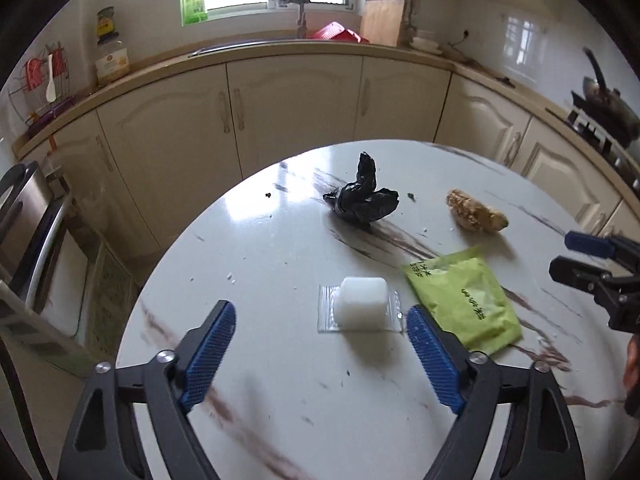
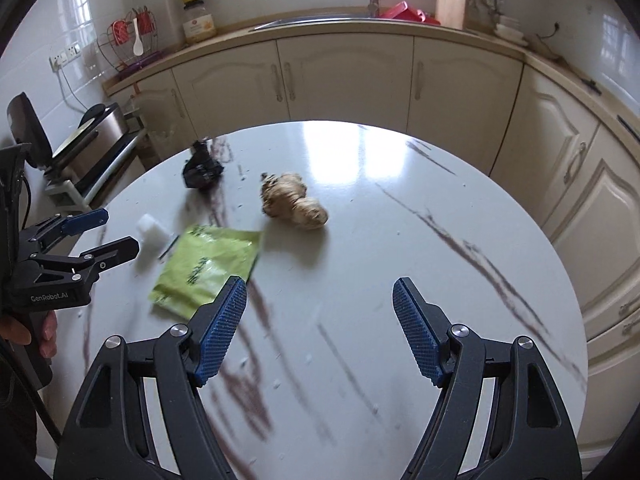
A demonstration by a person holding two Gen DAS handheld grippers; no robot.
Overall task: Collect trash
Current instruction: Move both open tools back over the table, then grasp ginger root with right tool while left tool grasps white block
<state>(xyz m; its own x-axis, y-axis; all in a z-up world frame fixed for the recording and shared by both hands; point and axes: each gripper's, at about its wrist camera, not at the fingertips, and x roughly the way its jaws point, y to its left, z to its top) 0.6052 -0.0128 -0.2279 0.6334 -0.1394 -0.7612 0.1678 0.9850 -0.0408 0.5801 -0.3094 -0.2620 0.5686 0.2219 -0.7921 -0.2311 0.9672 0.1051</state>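
On the round marble table [image 1: 280,248] lie a white block in a clear wrapper [image 1: 362,307], a green packet [image 1: 466,299], a crumpled black bag [image 1: 362,198] and a piece of ginger root [image 1: 474,211]. My left gripper [image 1: 320,322] is open and empty, just short of the white block. My right gripper [image 2: 320,300] is open and empty above the table's near side; the green packet [image 2: 206,270] lies by its left finger and the ginger [image 2: 294,200] is ahead. The black bag [image 2: 202,168] and the white block [image 2: 152,232] show at the left.
Cream kitchen cabinets [image 1: 292,100] curve behind the table, with a sink and tap [image 1: 300,8] under the window. A metal appliance [image 2: 92,140] stands on a rack at the left. A stove with a pan [image 1: 608,108] is at the right. Crumbs dot the table.
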